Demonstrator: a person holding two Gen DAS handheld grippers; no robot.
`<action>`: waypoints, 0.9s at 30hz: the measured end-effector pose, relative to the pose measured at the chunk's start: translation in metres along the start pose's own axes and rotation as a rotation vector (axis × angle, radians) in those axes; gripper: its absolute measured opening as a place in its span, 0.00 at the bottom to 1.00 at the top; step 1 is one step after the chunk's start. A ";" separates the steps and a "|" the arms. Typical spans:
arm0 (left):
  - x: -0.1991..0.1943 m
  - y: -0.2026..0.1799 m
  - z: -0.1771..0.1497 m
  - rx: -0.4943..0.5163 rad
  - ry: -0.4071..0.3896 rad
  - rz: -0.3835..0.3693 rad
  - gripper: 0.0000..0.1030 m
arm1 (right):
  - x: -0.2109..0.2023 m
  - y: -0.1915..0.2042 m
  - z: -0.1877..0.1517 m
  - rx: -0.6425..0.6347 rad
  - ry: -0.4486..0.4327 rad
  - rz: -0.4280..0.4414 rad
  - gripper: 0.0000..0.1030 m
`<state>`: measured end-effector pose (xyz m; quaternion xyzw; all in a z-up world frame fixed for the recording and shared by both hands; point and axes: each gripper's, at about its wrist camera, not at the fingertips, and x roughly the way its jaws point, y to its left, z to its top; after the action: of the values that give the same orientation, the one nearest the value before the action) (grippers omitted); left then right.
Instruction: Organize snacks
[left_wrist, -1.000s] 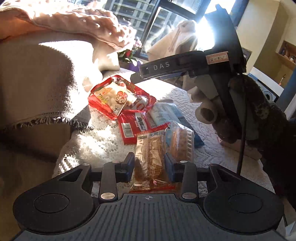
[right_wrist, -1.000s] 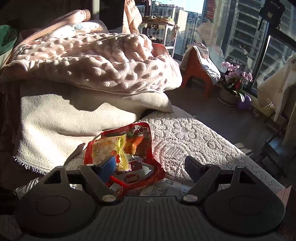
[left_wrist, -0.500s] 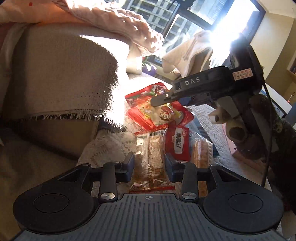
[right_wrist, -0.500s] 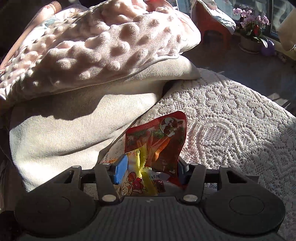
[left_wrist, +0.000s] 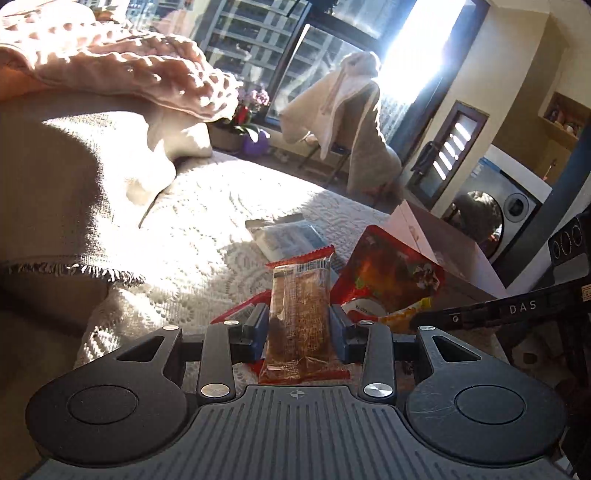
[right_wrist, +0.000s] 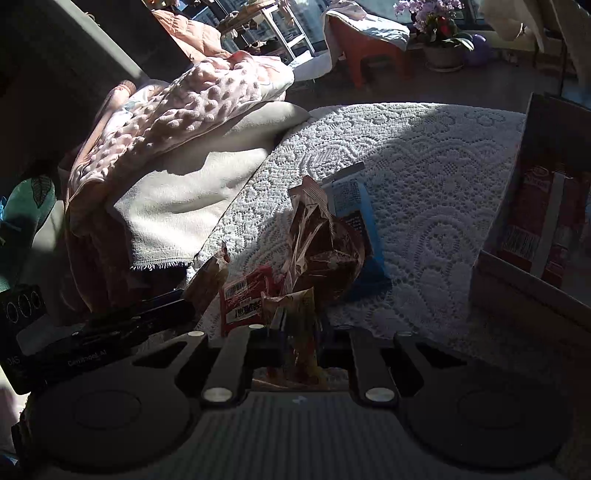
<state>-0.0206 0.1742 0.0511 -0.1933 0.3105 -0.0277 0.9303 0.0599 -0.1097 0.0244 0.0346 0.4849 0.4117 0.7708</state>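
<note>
My left gripper (left_wrist: 298, 326) is shut on a clear-wrapped brown snack bar (left_wrist: 300, 314) with red ends, held above the lace-covered table. My right gripper (right_wrist: 301, 341) is shut on a red snack bag (right_wrist: 321, 243) with a yellow packet part, lifted off the lace cloth; the same bag (left_wrist: 388, 273) shows in the left wrist view, to the right of the bar. A small red packet (right_wrist: 245, 304) and a blue-white packet (right_wrist: 356, 218) lie on the cloth. A cardboard box (right_wrist: 535, 229) with red packs inside stands at the right.
A beige towel and a pink bubble blanket (right_wrist: 192, 110) are piled on the left. The lace cloth (right_wrist: 424, 166) covers the table. A draped chair (left_wrist: 347, 122) and potted flowers (right_wrist: 439, 37) stand near the window beyond.
My right gripper shut on the red snack bag and lifted it toward the box at the right. My left gripper, still holding the snack bar, swung right so the box shows.
</note>
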 end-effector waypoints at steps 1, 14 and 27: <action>0.001 -0.004 0.002 0.004 0.001 0.003 0.39 | -0.004 -0.004 -0.007 0.006 -0.004 -0.017 0.16; 0.070 -0.035 0.008 0.030 0.144 0.022 0.39 | -0.063 -0.022 -0.065 -0.040 -0.212 -0.254 0.47; 0.038 -0.059 -0.005 0.104 0.147 -0.014 0.40 | -0.014 -0.011 -0.058 -0.031 -0.185 -0.273 0.55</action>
<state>0.0107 0.1111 0.0484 -0.1445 0.3747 -0.0642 0.9136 0.0192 -0.1464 -0.0007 -0.0058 0.4057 0.3056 0.8614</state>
